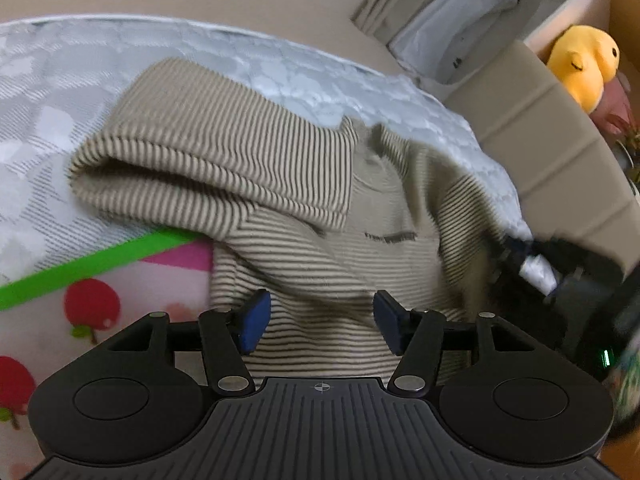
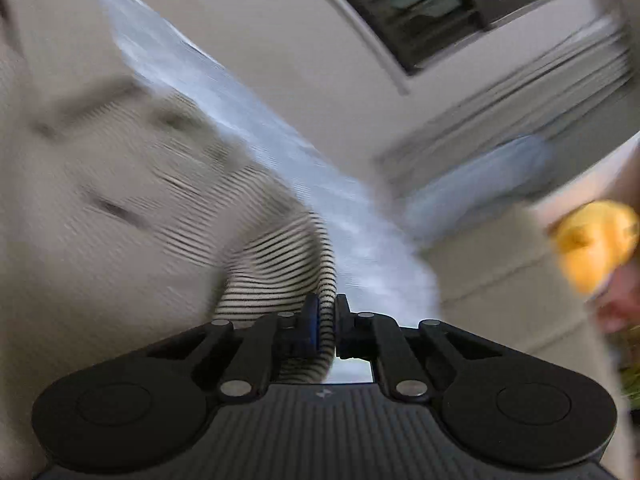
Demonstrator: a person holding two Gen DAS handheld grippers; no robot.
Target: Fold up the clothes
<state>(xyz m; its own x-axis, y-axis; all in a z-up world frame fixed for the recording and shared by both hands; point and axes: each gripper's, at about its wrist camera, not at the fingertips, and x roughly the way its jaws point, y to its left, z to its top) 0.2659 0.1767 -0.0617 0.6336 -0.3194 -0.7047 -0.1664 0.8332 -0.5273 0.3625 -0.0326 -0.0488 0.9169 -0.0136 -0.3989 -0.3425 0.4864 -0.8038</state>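
A beige sweater with thin dark stripes point(image 1: 280, 200) lies on the bed, one sleeve folded across its upper left. My left gripper point(image 1: 320, 322) is open and empty, its blue pads just above the sweater's lower body. My right gripper point(image 2: 327, 322) is shut on a bunched edge of the striped sweater point(image 2: 276, 264) and holds it lifted; the view is blurred by motion. The right gripper also shows in the left wrist view point(image 1: 536, 268) at the sweater's right edge.
The sweater rests on a grey patterned mattress point(image 1: 60, 100) and a pink blanket with red fruit print point(image 1: 92, 312). A beige padded headboard point(image 1: 560, 152) stands at right. A yellow plush toy point(image 1: 584, 64) sits in a shelf box beyond it.
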